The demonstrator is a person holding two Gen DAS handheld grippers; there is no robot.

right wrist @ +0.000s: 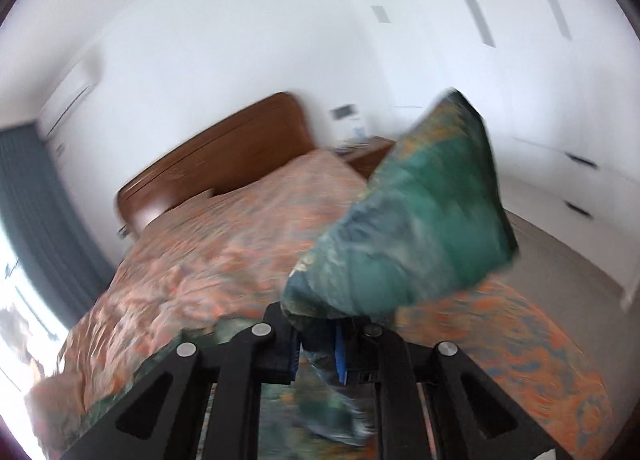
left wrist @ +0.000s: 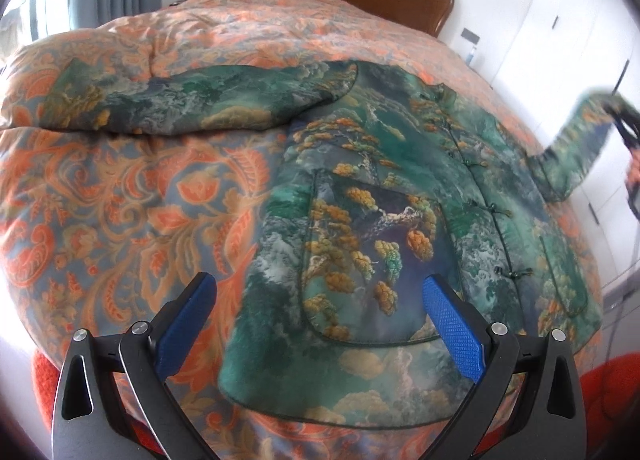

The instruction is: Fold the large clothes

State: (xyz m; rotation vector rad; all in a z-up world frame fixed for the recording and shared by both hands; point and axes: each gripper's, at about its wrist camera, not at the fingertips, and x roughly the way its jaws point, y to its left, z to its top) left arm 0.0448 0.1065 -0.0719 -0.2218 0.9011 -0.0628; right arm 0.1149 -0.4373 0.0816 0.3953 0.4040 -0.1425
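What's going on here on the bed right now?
A person with a gripper in each hand is folding a green printed jacket laid face up on the bed's orange quilt. The right gripper is shut on the end of one sleeve, lifted off the bed. The left gripper hovers open over the jacket's hem, holding nothing.

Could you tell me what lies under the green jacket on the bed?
The green jacket lies spread on an orange patterned quilt, which shows all around it. One sleeve is lifted, pinched in the right gripper. Whatever is beneath the quilt is covered.
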